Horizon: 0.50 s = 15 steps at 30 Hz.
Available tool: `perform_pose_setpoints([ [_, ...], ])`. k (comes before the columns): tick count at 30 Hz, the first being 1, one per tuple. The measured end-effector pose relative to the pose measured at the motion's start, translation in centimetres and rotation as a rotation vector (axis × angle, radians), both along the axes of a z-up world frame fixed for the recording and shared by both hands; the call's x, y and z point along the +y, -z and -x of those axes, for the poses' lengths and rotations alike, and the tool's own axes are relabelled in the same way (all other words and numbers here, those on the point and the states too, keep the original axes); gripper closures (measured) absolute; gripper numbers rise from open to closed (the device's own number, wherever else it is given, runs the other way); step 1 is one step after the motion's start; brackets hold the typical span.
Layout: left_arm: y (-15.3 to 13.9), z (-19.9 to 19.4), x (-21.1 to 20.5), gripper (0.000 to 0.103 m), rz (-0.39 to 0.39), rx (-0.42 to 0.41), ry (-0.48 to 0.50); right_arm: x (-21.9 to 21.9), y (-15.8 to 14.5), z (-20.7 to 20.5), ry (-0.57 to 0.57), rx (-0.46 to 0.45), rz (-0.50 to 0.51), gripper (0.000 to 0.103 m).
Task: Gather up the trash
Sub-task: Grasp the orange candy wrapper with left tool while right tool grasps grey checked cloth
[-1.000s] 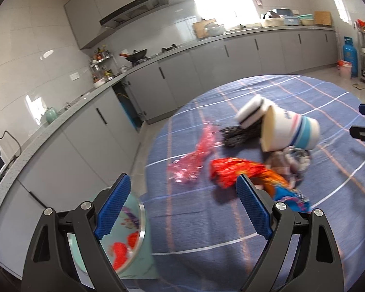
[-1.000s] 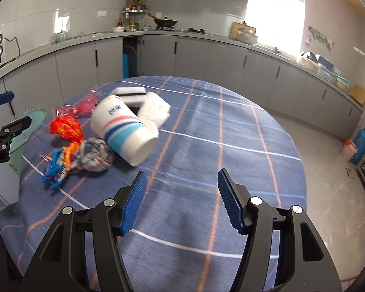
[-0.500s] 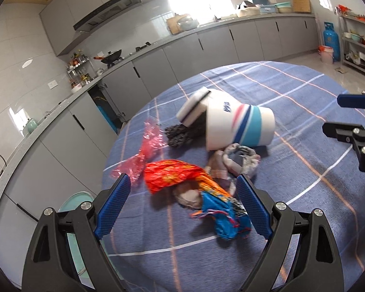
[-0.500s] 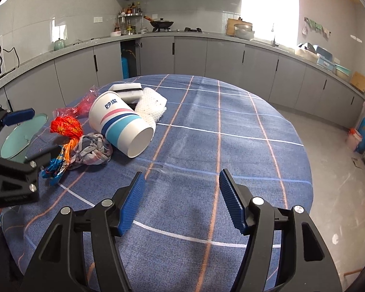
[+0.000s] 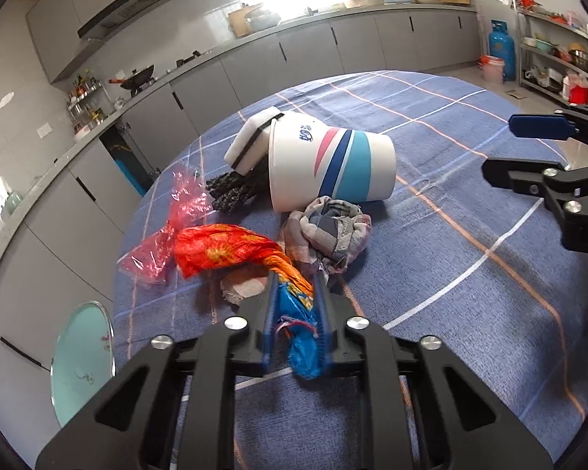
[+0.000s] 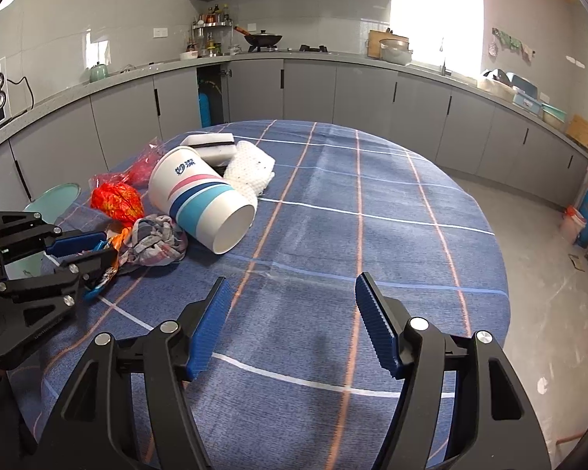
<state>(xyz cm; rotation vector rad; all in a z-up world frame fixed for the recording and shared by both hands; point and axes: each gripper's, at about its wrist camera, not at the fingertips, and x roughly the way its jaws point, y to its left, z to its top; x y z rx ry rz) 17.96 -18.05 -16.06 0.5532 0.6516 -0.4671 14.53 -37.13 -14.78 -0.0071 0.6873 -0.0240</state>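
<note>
A pile of trash lies on the blue checked tablecloth (image 5: 470,274). My left gripper (image 5: 296,293) is shut on the blue end of an orange and blue snack wrapper (image 5: 231,250), low on the table; it shows at the left of the right wrist view (image 6: 94,250). Beside it lie a crumpled grey cloth (image 5: 329,231), a pink plastic wrapper (image 5: 176,219) and a big paper cup (image 5: 329,164) on its side. My right gripper (image 6: 290,313) is open and empty above bare cloth, right of the pile.
A white sponge (image 5: 251,141) and a dark scrubber (image 5: 235,192) lie behind the cup, with a white mesh pad (image 6: 251,168). A pale green lidded bin (image 5: 82,360) stands by the table's left edge. Grey kitchen cabinets (image 6: 372,94) run round the room.
My left gripper has moved down onto the pile and its jaws have closed from wide open onto the snack wrapper's blue end. My right gripper stays open, almost still.
</note>
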Motion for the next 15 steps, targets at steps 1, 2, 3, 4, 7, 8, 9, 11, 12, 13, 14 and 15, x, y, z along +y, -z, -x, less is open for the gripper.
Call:
perform_pose_setpoints([
  [1, -0.2, 0.2, 0.2, 0.091, -0.002, -0.009, 0.001, 0.1, 0.1, -0.1, -0.002, 0.002, -0.001, 0.038],
  [2, -0.5, 0.3, 0.4, 0.095, -0.004, -0.02, 0.0, 0.2, 0.0, -0.2, -0.003, 0.002, -0.003, 0.038],
  [3, -0.9, 0.6, 0.8, 0.095, -0.006, -0.038, 0.0, 0.3, 0.0, -0.2, -0.005, 0.001, -0.004, 0.038],
  [4, -1.3, 0.7, 1.2, 0.095, -0.005, -0.053, -0.001, 0.6, -0.1, -0.4, -0.008, 0.0, -0.007, 0.038],
  [7, -2.5, 1.0, 2.5, 0.095, -0.006, -0.083, -0.011, 1.5, -0.3, -0.8, -0.027, -0.003, -0.015, 0.038],
  [8, -2.8, 0.9, 2.9, 0.095, -0.003, -0.088, -0.017, 1.9, -0.4, -1.0, -0.037, -0.004, -0.017, 0.038],
  [9, -3.1, 0.9, 3.6, 0.095, -0.001, -0.094, -0.029, 2.3, -0.5, -1.3, -0.046, -0.004, -0.019, 0.038],
  [11, -3.5, 0.5, 4.4, 0.095, 0.004, -0.101, -0.045, 3.4, -0.7, -1.8, -0.073, -0.003, -0.025, 0.038],
  [12, -3.7, 0.3, 5.1, 0.095, 0.006, -0.104, -0.058, 3.9, -0.9, -2.0, -0.083, -0.004, -0.027, 0.038],
  [13, -3.8, 0.1, 5.6, 0.095, 0.007, -0.107, -0.07, 4.6, -1.1, -2.3, -0.097, -0.005, -0.027, 0.038],
  [14, -3.9, -0.2, 6.0, 0.095, 0.009, -0.11, -0.079, 5.1, -1.2, -2.6, -0.107, -0.005, -0.026, 0.038],
  [15, -4.0, -0.4, 6.5, 0.095, 0.011, -0.113, -0.091, 5.7, -1.3, -2.9, -0.118, -0.005, -0.027, 0.038],
])
